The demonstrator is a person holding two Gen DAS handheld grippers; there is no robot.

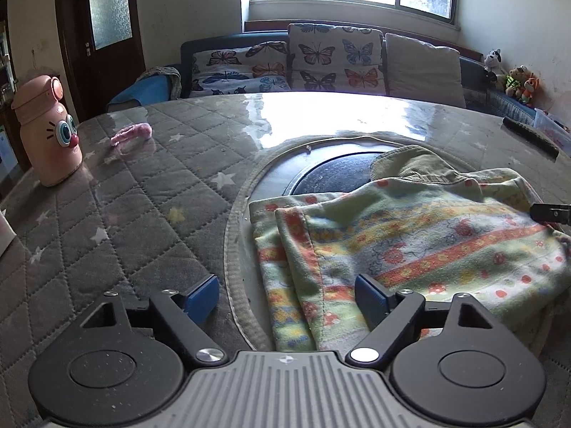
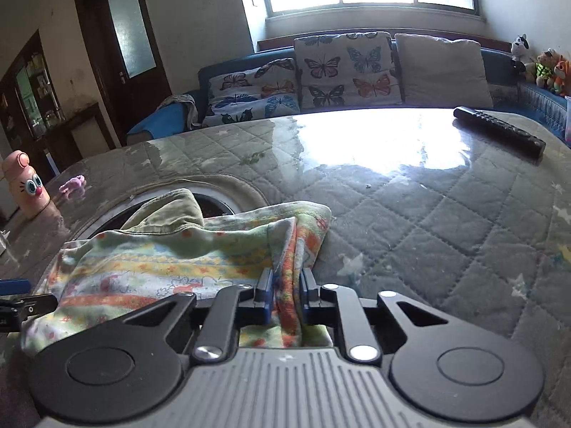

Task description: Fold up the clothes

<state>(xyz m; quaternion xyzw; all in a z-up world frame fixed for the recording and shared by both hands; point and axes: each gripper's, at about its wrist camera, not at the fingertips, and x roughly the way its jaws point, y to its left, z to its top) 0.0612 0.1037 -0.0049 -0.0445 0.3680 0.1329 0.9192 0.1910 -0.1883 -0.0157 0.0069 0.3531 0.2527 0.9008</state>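
Observation:
A pale green garment (image 1: pixel 410 235) with orange and yellow flower bands lies partly folded on the round table. Its green collar part (image 1: pixel 410 164) rests at the far side. My left gripper (image 1: pixel 285 296) is open, its blue pads on either side of the garment's near left edge, holding nothing. In the right wrist view the garment (image 2: pixel 171 256) fills the lower left. My right gripper (image 2: pixel 285 292) is shut on a bunched fold of the garment's right edge (image 2: pixel 289 271). The right gripper's tip shows in the left wrist view (image 1: pixel 551 212).
The table has a quilted grey star-pattern cover (image 1: pixel 142 192) under clear plastic, with a dark round centre (image 1: pixel 332 174). A pink cartoon bottle (image 1: pixel 46 132) and a pink scrap (image 1: pixel 132 135) sit at left. A black remote (image 2: pixel 499 135) lies at far right. A sofa with butterfly cushions (image 1: pixel 335 57) stands behind.

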